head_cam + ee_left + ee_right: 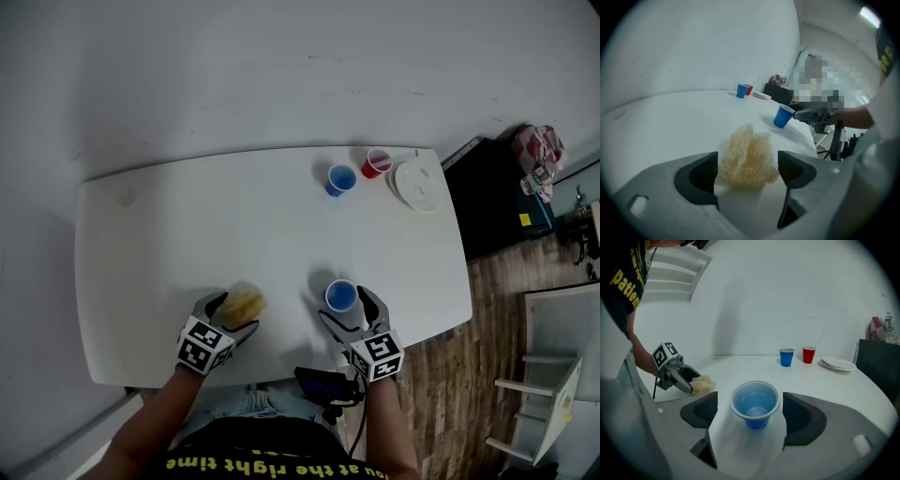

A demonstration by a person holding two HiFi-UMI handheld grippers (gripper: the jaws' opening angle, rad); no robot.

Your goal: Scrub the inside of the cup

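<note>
**Inspector:** Left tongs (747,164): jaws stand wide, one on each side of the yellow scrubber (749,151), which rests on the worktop (187,225). No squeeze is visible. Right tongs (750,409)?

**Assessor:** Also wide. The blue cup (755,404) stands upright between the jaws, mouth up, with clear space on both sides. It sits near the front edge of the worktop, well apart from the scrubber. Neither item is gripped.

**Inspector:** Step in hand, in my judgement: secure both items before any scrubbing.

**Assessor:** Agreed. Recommendations follow. Close the right tongs gently on the cup wall, low down; it looks thin and would likely buckle or pop out under a hard pinch. Close the left tongs on the rear of the scrubber so that most of it projects forward, otherwise the jaws will meet the rim before the fibres reach the bottom.

**Inspector:** Risks?

**Assessor:** A light cup tipping if only one jaw touches it first. Centre it beforehand.

**Inspector:** Other items?

**Assessor:** A second blue cup (340,178), a red cup (375,162) and a white plate (418,185) at the far edge, clear of the work.
</note>
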